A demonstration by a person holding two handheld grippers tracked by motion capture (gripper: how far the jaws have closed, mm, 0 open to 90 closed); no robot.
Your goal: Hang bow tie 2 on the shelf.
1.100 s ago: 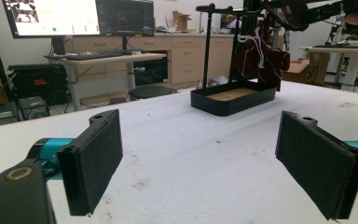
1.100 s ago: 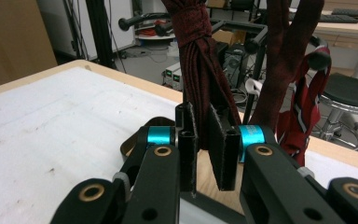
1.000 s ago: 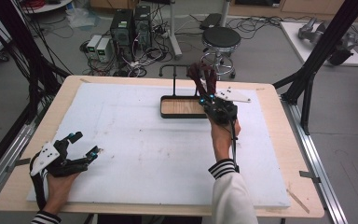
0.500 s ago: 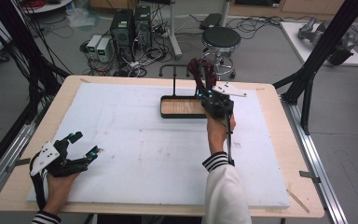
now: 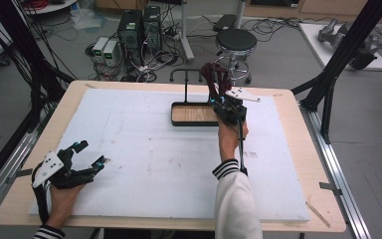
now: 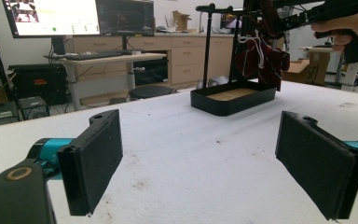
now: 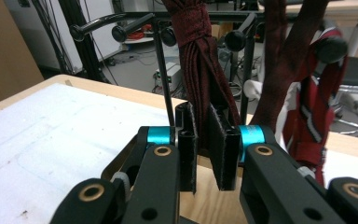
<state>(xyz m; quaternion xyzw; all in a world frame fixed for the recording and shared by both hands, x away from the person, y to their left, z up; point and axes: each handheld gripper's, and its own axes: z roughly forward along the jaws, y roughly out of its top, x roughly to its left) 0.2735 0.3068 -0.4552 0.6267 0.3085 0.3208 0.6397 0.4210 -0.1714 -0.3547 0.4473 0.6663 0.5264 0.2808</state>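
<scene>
A black rack (image 5: 185, 79) with a wooden tray base (image 5: 194, 114) stands at the far middle of the table. Dark red ties (image 5: 213, 78) hang from its bar. My right gripper (image 5: 222, 95) reaches up to them. In the right gripper view its jaws (image 7: 203, 140) are closed narrowly on a knotted dark red tie (image 7: 198, 65), and a red striped tie (image 7: 313, 109) hangs to the right. My left gripper (image 5: 91, 153) rests open at the near left. In the left gripper view my left gripper (image 6: 205, 158) holds nothing, and the rack's tray (image 6: 233, 99) and ties (image 6: 261, 58) stand ahead.
A white foam mat (image 5: 144, 154) covers most of the wooden table (image 5: 298, 119). Behind the table are a round stool (image 5: 235, 42), computer towers (image 5: 139, 27) and loose cables. Black frame posts (image 5: 338, 64) rise at the far right.
My right gripper has moved a little farther from the person and up into the hanging ties. The left gripper has stayed where it was.
</scene>
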